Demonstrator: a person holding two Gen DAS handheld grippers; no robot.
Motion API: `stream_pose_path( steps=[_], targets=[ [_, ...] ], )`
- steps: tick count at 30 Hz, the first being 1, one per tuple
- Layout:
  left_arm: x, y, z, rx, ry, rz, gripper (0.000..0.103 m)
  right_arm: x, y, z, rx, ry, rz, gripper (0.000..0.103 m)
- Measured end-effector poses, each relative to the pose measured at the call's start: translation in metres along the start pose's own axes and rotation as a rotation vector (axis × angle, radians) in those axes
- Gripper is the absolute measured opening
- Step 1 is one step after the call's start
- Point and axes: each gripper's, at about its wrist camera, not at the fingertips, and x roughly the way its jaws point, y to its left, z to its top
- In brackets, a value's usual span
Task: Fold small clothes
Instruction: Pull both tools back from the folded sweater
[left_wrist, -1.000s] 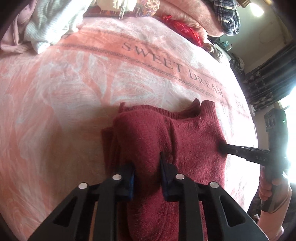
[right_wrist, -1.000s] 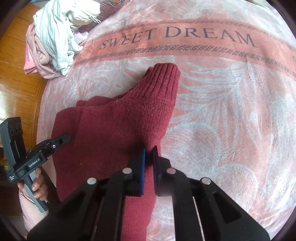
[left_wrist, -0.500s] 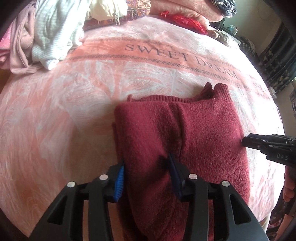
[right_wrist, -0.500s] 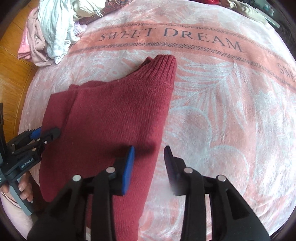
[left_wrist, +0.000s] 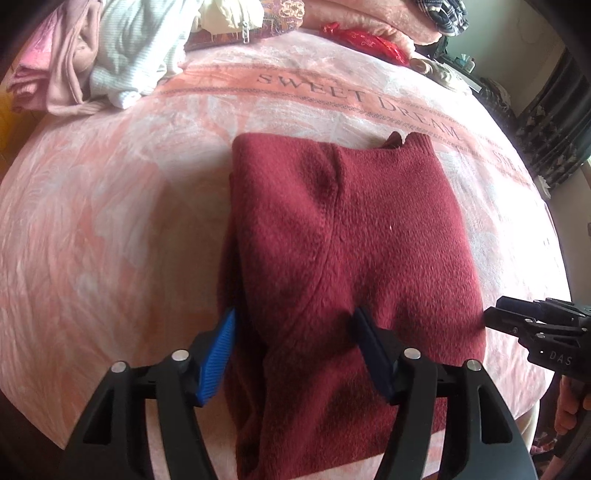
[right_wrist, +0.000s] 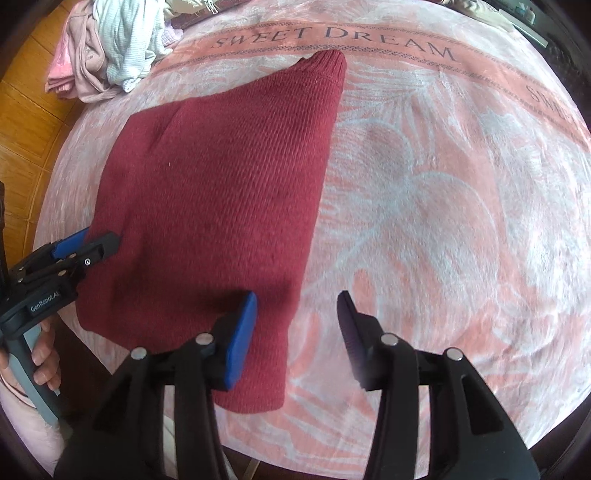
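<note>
Blanket (right_wrist: 424, 221) bare rightward | sweater (right_wrist: 221, 184) edges free | both tongs opening

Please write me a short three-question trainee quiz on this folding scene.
1. True or false: the dark red knitted sweater lies folded on the pink printed blanket.
2. Which words are printed on the blanket? A) GOOD NIGHT B) SWEET DREAM C) SOFT HOME
3. Fill in: the heap of pale unfolded clothes lies at the blanket's far ____ corner in the left wrist view.

Key: 1 true; 2 B; 3 left. Neither the left tool nor the right tool grips the sweater; both are opening.
</note>
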Motion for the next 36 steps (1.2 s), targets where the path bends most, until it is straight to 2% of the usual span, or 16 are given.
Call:
stream_pose_path(
  steps=[4, 5, 6, 7, 8, 9, 12, 16, 17, 18, 19, 22, 25, 28, 33, 36],
  targets=[
    [-0.002, 0.0, -0.023, -0.005, 0.027, 0.014, 0.069, 0.01, 0.006, -0.022, -0.015, 0.045, -0.003, 0.058],
    [0.001, 0.001, -0.027, -0.009, 0.038, 0.017, 0.069, 0.018, 0.007, -0.026, -0.018, 0.06, 0.005, 0.053],
    [0.004, 0.001, -0.031, -0.009, 0.043, 0.02, 0.069, 0.023, 0.008, -0.03, -0.02, 0.065, 0.015, 0.042],
    [0.008, 0.001, -0.035, -0.013, 0.053, 0.019, 0.068, 0.029, 0.007, -0.031, -0.015, 0.073, 0.031, 0.038],
    [0.014, 0.001, -0.037, -0.017, 0.067, 0.011, 0.059, 0.035, 0.005, -0.031, 0.002, 0.081, 0.054, 0.025],
    [0.018, 0.001, -0.038, -0.024, 0.083, 0.006, 0.055, 0.039, 0.003, -0.031, 0.022, 0.089, 0.075, 0.021],
    [0.018, 0.002, -0.041, -0.062, 0.094, 0.027, 0.056, 0.039, -0.002, -0.032, 0.073, 0.082, 0.102, 0.021],
    [-0.006, -0.005, -0.05, -0.074, 0.064, 0.059, 0.056, 0.008, 0.008, -0.044, 0.02, 0.0, 0.079, 0.026],
    [-0.014, -0.007, -0.053, -0.075, 0.054, 0.061, 0.059, 0.001, 0.009, -0.048, 0.012, -0.014, 0.083, 0.034],
    [-0.02, -0.008, -0.056, -0.08, 0.049, 0.067, 0.065, -0.005, 0.01, -0.051, 0.006, -0.024, 0.089, 0.035],
    [-0.027, -0.01, -0.061, -0.09, 0.042, 0.071, 0.065, -0.009, 0.011, -0.054, 0.001, -0.033, 0.087, 0.035],
    [-0.044, -0.014, -0.074, -0.105, 0.029, 0.053, 0.066, -0.017, 0.01, -0.063, 0.0, -0.052, 0.103, 0.035],
    [-0.054, -0.017, -0.083, -0.111, 0.032, 0.066, 0.067, -0.02, 0.013, -0.074, 0.004, -0.059, 0.117, 0.037],
    [-0.063, -0.02, -0.09, -0.124, 0.029, 0.074, 0.067, -0.021, 0.012, -0.085, -0.001, -0.061, 0.142, 0.042],
    [-0.079, -0.025, -0.101, -0.139, 0.006, 0.068, 0.067, -0.032, 0.009, -0.098, -0.006, -0.072, 0.122, 0.042],
    [-0.092, -0.03, -0.104, -0.16, -0.014, 0.023, 0.067, -0.046, 0.007, -0.101, -0.006, -0.104, 0.108, 0.046]
  ],
)
